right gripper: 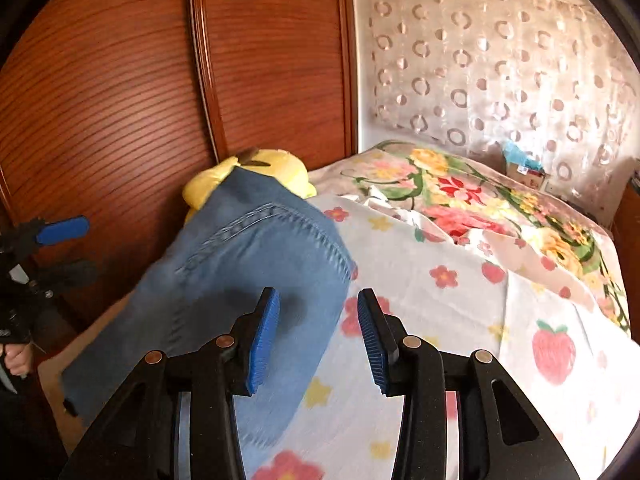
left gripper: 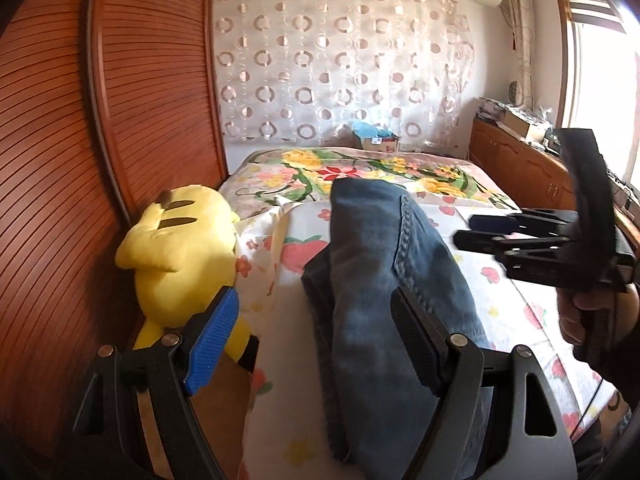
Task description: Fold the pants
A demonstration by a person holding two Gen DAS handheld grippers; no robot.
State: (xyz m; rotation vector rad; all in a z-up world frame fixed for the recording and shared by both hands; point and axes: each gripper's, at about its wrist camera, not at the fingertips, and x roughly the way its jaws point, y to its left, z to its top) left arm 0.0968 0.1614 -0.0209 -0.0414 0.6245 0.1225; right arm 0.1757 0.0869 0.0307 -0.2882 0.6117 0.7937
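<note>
Blue denim pants (left gripper: 372,280) are lying lengthwise on the bed's strawberry-print sheet (left gripper: 516,300), already doubled into a long strip, lower centre of the left wrist view. Denim's probably heavyish and floppy, not slippery, so pinching a thick seam or hem edge looks safest. Left gripper (left gripper: 316,340) hangs angled down over the strip, fingers wide apart, nothing clamped. Right gripper (right gripper: 318,336) tilts down at the pants' edge, fingers parted, empty. Yellow plush toy (left gripper: 180,256) sits just beside.

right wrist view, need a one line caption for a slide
Right gripper open above folded blue jeans on a strawberry-print bedsheet, yellow plush toy behind.
</note>
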